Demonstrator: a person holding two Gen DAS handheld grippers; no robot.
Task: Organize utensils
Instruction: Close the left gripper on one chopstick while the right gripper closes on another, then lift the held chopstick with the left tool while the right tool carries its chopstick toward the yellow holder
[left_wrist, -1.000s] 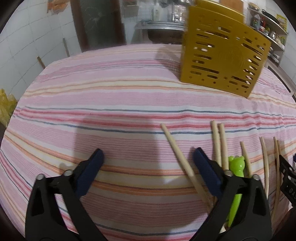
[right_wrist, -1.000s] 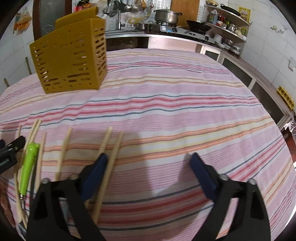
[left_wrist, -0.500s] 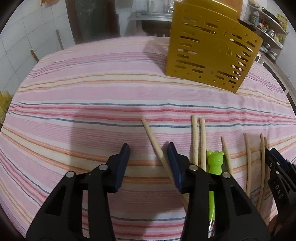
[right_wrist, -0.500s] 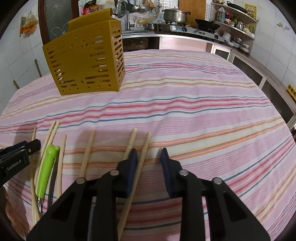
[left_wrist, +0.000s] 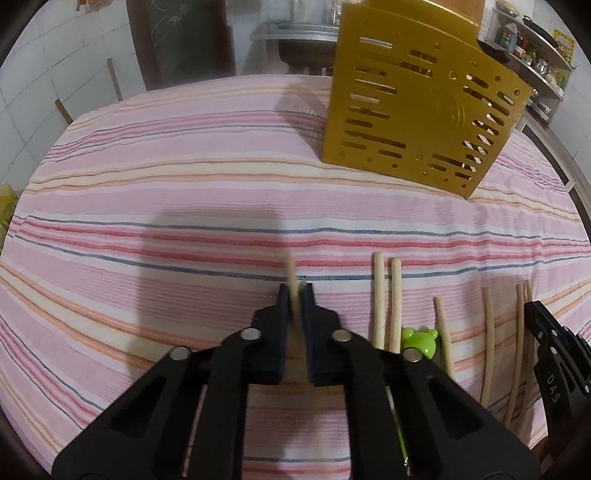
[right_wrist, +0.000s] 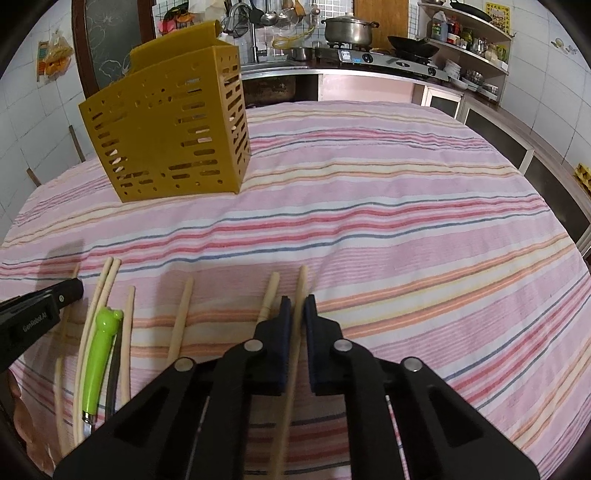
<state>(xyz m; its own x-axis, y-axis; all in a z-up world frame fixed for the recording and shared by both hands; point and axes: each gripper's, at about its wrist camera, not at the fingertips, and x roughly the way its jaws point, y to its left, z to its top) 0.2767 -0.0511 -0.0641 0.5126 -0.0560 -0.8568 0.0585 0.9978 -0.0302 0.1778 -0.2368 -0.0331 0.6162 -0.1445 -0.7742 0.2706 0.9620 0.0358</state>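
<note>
While lying in a loose row on the striped cloth, the utensils are reading like this:

Left chopstick (left_wrist: 291, 273): being clamped between the fingers of the left gripper (left_wrist: 295, 295), tip poking out ahead (blurred).

Right chopstick (right_wrist: 301, 291): being pinched by the right gripper (right_wrist: 295, 306), its fingers pressing together on the stick.

Other chopsticks (right_wrist: 183, 314): lying between the two grippers, roughly parallel.

Green-handled knife (right_wrist: 99, 354): resting among them, frog-shaped end facing away.

Yellow holder (right_wrist: 166, 129): standing upright farther back on the table (right_wrist: 406, 221), well apart from the row.
</note>
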